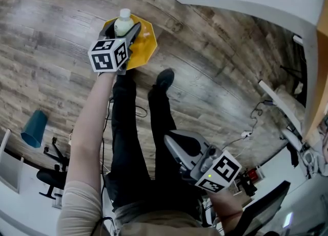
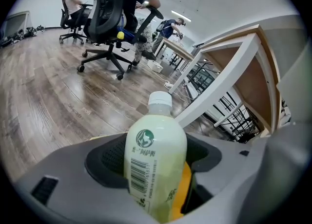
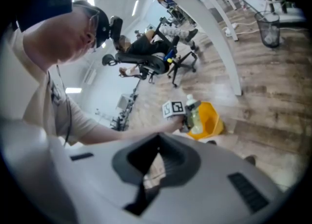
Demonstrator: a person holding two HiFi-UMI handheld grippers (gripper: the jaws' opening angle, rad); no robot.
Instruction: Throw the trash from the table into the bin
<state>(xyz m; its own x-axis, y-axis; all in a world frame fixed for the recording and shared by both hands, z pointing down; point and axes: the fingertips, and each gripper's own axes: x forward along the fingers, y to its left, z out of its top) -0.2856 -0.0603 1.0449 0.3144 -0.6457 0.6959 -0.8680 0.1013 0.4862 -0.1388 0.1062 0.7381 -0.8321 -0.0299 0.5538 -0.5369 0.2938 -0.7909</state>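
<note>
The bottle (image 1: 123,22), between the left gripper's (image 1: 127,31) jaws, hangs over the bin (image 1: 145,46), left of the table (image 1: 246,0).

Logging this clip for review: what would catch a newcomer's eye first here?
The pale green plastic bottle with a white cap, clamped in the left gripper, hangs right above the yellow plastic bin on the wooden floor. The right gripper, shut and empty, sits low beside the person's black-trousered legs.

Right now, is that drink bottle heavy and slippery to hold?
Probably heavy: the bottle looks full of pale liquid up to its white cap. Its glossy label seems slippery, and its round body would likely roll lying down.
</note>
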